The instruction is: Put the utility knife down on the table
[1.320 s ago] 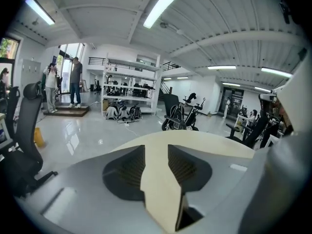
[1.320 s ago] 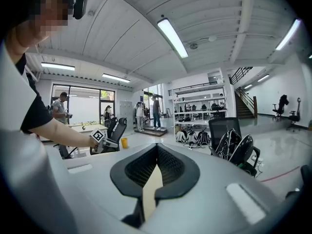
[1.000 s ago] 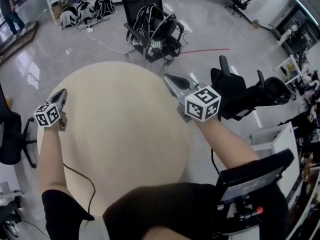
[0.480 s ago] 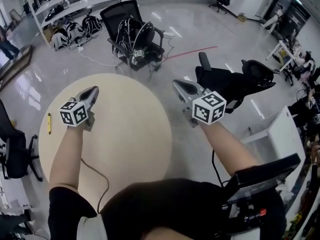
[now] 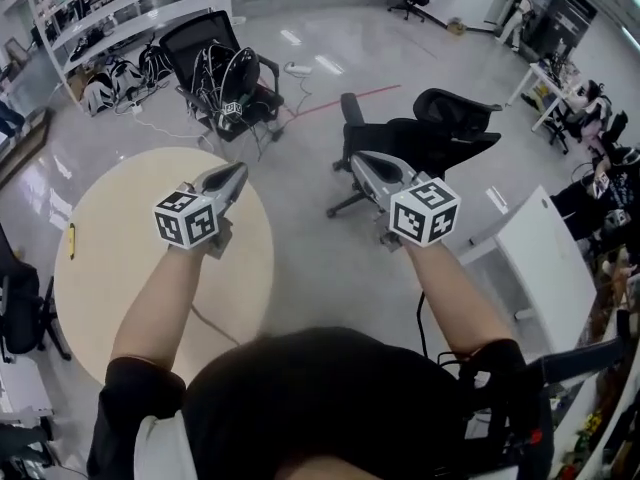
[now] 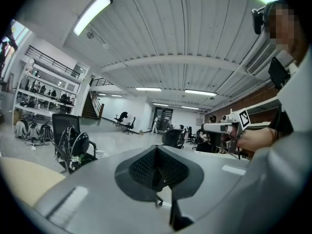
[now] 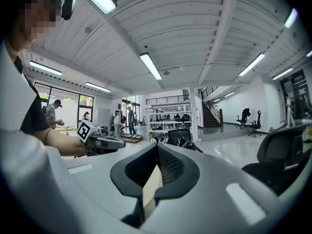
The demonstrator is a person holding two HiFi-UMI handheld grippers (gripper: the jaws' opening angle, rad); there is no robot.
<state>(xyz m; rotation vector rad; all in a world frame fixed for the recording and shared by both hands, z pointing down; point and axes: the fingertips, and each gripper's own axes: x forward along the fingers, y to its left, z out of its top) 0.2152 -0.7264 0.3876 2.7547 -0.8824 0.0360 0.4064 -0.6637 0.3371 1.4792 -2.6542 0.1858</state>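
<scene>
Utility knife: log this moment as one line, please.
utility knife: lying on table, near left edge | left gripper: shut, empty | right gripper: shut, empty, over floor | step: knife already down

table (image 5: 110,258): beige | utility knife (image 5: 71,240): yellow | chair (image 5: 440,128): black | floor (image 5: 300,228): grey

A large open workspace has a glossy pale grey floor (image 5: 320,78) crossed by a thin red line (image 5: 345,98). A round beige table (image 5: 100,288) stands near left. Beyond it is a black office chair (image 5: 215,63) heaped with cables, and further right, a second black chair (image 5: 430,133). White shelving (image 5: 120,8) lines the far left wall, with bags (image 5: 110,78) on the floor beneath. A white desk (image 5: 545,258) sits at the right. Overhead, a ribbed white ceiling (image 7: 195,23) carries long strip lights (image 6: 92,13). A staircase (image 6: 91,108) rises at the far end, and tall windows (image 7: 63,106) let in daylight.
</scene>
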